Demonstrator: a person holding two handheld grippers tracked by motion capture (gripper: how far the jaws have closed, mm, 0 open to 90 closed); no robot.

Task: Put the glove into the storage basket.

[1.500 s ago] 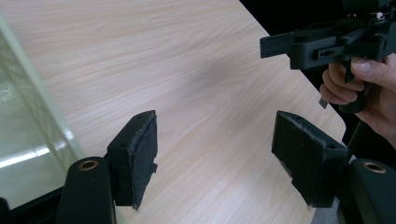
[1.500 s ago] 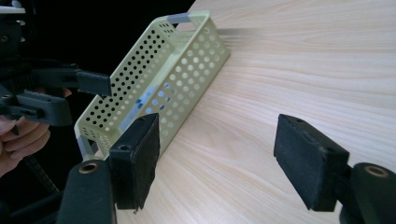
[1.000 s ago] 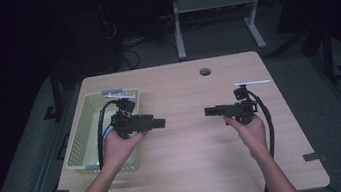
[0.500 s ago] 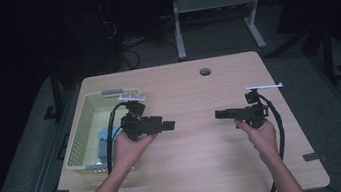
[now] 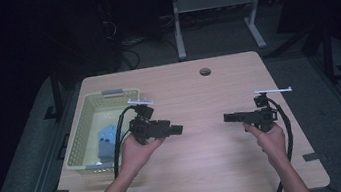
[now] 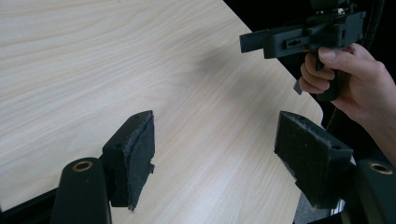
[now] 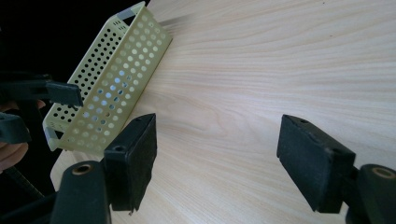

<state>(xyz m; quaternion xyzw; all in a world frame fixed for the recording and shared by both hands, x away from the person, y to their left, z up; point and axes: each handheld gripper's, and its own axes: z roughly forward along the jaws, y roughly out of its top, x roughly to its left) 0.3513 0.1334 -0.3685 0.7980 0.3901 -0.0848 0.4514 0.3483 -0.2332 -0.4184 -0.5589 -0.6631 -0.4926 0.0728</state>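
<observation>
Left hand-held gripper (image 5: 177,129) and right hand-held gripper (image 5: 228,117): jaws spread wide, empty, above bare desk (image 5: 208,166). Basket (image 5: 79,134) at 9 o'clock.

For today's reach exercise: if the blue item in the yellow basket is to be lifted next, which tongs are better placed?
Left. The left tongs hang open beside the basket holding the blue item; the right tongs are far across.

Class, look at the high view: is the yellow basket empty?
No, a blue object lies inside the yellow basket near its front end.
</observation>
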